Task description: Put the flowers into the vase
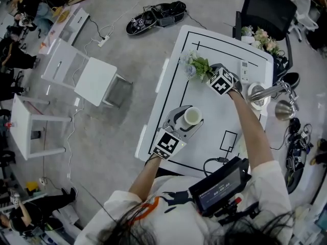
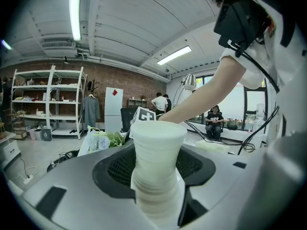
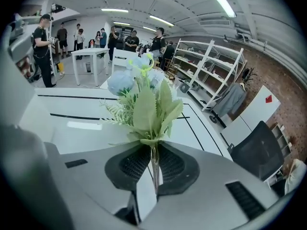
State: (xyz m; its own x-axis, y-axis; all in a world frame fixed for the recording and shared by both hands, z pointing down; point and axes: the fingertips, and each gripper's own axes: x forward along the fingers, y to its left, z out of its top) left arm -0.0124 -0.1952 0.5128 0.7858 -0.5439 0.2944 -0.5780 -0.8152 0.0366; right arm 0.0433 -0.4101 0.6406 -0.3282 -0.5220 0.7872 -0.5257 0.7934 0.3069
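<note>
Left side: the left gripper (image 1: 185,120) is clamped on the white ribbed vase (image 1: 192,116), with its pads against the vase's sides. The vase stands upright, mouth up, at the near left part of the white worktop (image 1: 204,152). Whether its base rests on the worktop or is held just clear cannot be settled from these views.

Centre: the flowers (image 1: 196,65), a pale blue bloom with green leaves, are at the far left part of the worktop, well apart from the vase. The right gripper (image 1: 210,73) has its jaws nearly together, pinching the thin stem just below the leaves, with the blooms pointing away from the gripper.

Right side: a metal lamp (image 1: 276,93) sits at the worktop's right edge. A second bunch of flowers (image 1: 260,37) is at the far corner.
</note>
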